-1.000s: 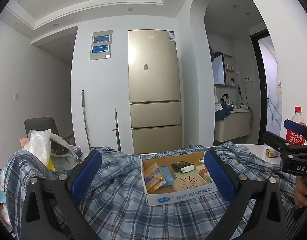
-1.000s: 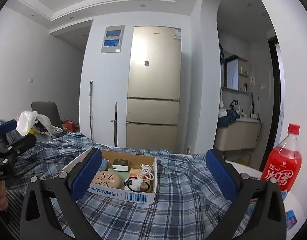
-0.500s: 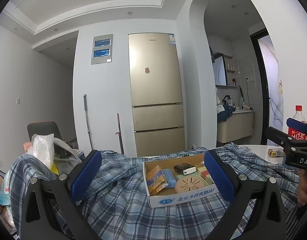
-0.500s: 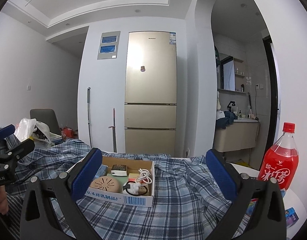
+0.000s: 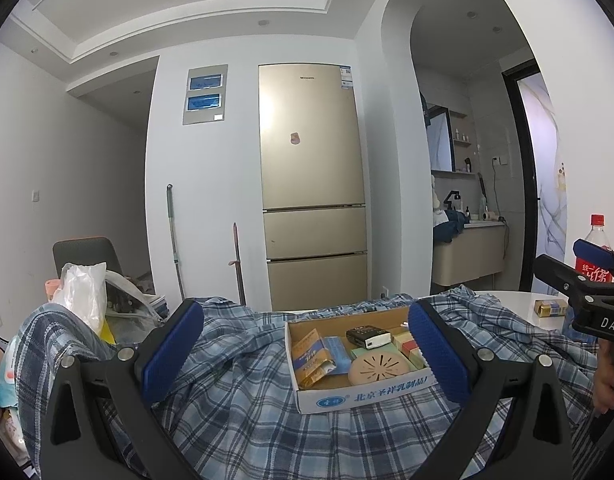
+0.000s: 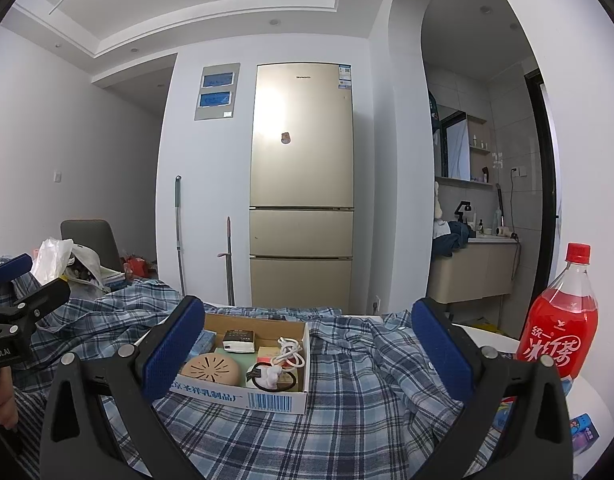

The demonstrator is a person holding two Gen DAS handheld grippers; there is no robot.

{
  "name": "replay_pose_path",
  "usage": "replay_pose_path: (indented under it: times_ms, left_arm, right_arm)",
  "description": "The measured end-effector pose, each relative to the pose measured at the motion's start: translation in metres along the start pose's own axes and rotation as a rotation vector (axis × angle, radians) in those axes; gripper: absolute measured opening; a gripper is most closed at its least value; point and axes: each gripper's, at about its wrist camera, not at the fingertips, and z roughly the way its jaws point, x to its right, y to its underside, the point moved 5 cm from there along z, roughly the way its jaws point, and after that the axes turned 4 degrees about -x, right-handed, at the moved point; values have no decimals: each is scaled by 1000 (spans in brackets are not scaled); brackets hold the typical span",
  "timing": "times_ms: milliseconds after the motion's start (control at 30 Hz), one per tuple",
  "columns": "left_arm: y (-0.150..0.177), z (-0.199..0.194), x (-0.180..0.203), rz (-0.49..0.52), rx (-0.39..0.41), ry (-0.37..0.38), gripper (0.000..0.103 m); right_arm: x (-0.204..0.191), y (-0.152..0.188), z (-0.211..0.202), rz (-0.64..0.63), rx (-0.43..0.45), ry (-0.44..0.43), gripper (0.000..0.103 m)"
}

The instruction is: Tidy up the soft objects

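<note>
Here, both grippers, left and right, hovered with jaws apart over the blue plaid shirt; the open cardboard box pinning it likely needed lifting off first.

**Plaid shirt spread under a box**

The shirt is soft blue, white and dark plaid cloth, spread loosely and rumpled over the table. In the left wrist view it covers most of the near surface, with folds rising at the far edge and a bunched hump of it at the left. In the right wrist view the shirt runs from the left edge across to the right, creased into ridges there. A shallow cardboard box sits on top of it near the middle, pressing the cloth flat beneath, with plaid showing on all sides of the box.
</note>
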Motion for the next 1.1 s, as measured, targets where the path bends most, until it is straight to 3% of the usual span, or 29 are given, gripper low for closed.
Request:
replay_pose_path:
  times_ms: [1100]
  left_arm:
    - [1, -1, 0, -11, -2, 13, 103]
  right_arm:
    - [-2, 0, -3, -6, 11, -4, 103]
